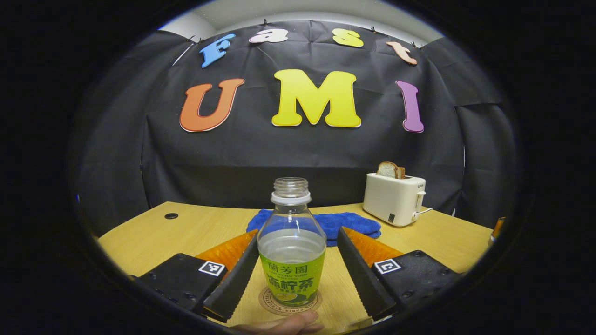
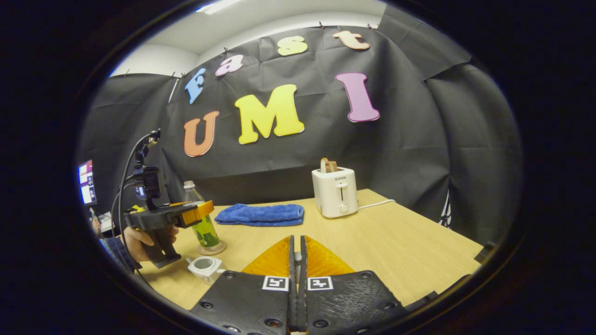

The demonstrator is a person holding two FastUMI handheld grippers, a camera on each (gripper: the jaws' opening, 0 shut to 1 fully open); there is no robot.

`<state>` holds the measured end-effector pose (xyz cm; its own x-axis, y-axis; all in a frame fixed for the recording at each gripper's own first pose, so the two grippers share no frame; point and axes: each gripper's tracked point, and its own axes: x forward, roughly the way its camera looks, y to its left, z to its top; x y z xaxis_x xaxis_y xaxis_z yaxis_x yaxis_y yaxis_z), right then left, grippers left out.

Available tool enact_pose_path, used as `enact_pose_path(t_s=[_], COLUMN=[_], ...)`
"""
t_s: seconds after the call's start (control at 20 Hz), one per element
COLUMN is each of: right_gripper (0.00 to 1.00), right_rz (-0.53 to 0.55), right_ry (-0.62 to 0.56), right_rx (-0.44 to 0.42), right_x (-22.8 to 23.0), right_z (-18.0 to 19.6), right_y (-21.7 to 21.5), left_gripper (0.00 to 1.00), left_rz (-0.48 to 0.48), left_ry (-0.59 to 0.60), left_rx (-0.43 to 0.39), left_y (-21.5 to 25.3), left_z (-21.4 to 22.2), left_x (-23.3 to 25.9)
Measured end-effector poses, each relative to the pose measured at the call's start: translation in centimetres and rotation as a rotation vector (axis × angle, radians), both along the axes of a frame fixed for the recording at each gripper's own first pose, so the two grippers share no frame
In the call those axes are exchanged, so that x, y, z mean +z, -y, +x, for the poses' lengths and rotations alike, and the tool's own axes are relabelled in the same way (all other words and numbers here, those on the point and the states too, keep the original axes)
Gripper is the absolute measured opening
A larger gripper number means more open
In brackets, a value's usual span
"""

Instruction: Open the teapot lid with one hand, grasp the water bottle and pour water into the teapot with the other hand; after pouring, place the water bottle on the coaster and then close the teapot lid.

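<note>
Left hand-held gripper (image 1: 298,270) astride water bottle (image 1: 292,242)

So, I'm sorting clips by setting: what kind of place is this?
Probably a staged recording booth, not a real kitchen: black cloth wall, one wooden table with household props, a toaster holding bread and a blue towel.

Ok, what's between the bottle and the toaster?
In the left gripper view, a folded blue towel lies on the table between the bottle and the toaster.
</note>
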<state>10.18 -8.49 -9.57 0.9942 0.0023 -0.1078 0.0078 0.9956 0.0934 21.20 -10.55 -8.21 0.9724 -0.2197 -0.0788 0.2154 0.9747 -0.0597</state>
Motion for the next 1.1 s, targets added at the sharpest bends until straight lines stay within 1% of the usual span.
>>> enact_pose_path(t_s=[0.25,0.35,0.45,0.5,0.55,0.6,0.7,0.8,0.9,1.0,1.1], right_gripper=[0.0,0.0,0.0,0.0,0.0,0.0,0.0,0.0,0.0,0.0,0.0], right_rz=[-0.022,-0.037,-0.065,-0.078,-0.088,-0.094,-0.1,-0.103,-0.108,-0.089,-0.066], right_ry=[0.011,0.012,0.008,0.01,0.005,0.001,-0.016,-0.028,-0.03,-0.028,-0.034], right_rx=[0.01,0.011,0.026,0.039,0.071,0.088,0.122,0.166,0.199,0.226,0.248], right_x=[0.2,0.0,-0.2,-0.3,-0.7,-0.9,-1.7,-2.2,-2.4,-2.4,-2.5], right_z=[-0.2,-0.1,-0.3,-0.5,-0.7,-1.0,-1.4,-1.7,-1.7,-1.2,-0.7], right_y=[-1.0,-1.5,-2.5,-3.2,-4.7,-5.4,-7.0,-8.8,-10.3,-11.6,-12.7], left_gripper=[1.0,1.0,1.0,1.0,1.0,1.0,1.0,1.0,1.0,1.0,1.0], left_rz=[0.013,-0.013,-0.017,-0.005,0.033,0.055,0.069,0.046,0.045,0.048,0.051], left_ry=[0.048,0.064,0.073,0.078,0.077,0.077,0.067,0.046,0.063,0.069,0.047], left_rx=[0.014,0.028,0.053,0.084,0.14,0.164,0.193,0.202,0.221,0.243,0.265], left_y=[-1.1,-1.8,-3.0,-4.1,-5.7,-6.4,-7.3,-7.7,-8.4,-9.2,-9.7], left_z=[-1.7,-2.9,-4.2,-5.2,-6.7,-7.8,-9.6,-11.3,-12.6,-13.6,-14.4], left_x=[2.1,2.7,2.8,2.7,2.2,2.0,1.5,1.1,1.7,1.7,1.0])
